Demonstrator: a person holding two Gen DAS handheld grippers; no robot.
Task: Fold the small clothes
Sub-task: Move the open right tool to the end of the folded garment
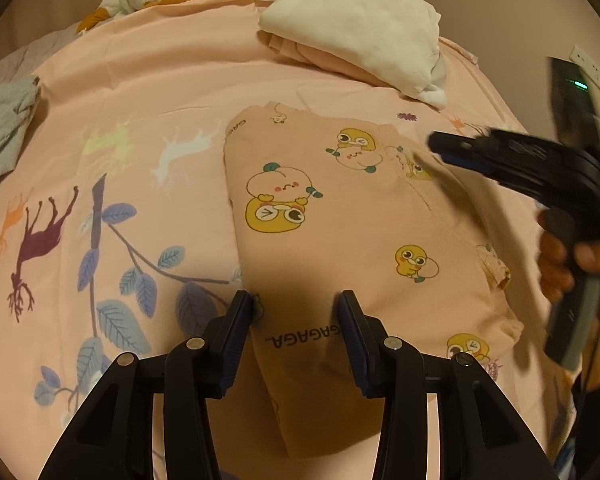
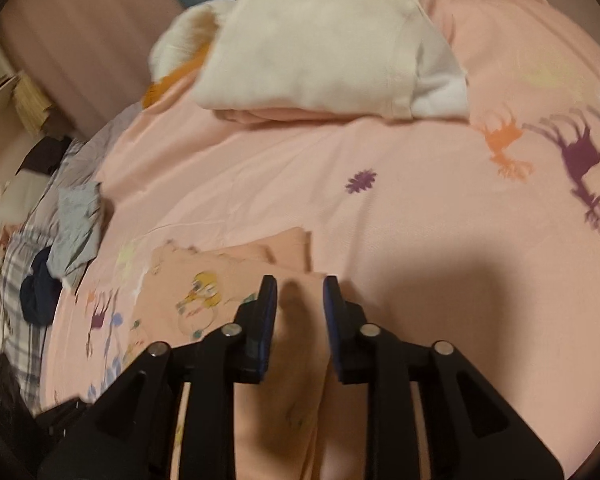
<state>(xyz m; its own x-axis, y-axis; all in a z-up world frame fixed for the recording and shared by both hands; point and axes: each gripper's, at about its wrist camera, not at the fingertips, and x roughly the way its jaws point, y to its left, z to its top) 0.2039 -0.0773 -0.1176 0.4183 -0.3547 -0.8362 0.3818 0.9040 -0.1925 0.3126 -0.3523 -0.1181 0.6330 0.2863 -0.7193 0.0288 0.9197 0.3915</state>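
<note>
peach garment (image 1: 340, 216) lies folded on the pink bed (image 1: 147, 80). left tongs (image 1: 295, 308) stand parted over its near edge, gripping nothing; right tongs (image 2: 300, 292) parted above it, empty.

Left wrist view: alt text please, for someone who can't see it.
A folded peach cartoon-duck garment lies on a pink animal-print bedsheet, the open left gripper straddling its near edge. The right gripper hovers over its right side; folded cream clothes sit behind.

Both wrist views close, angled down; share peach garment (image 1: 340, 216).
</note>
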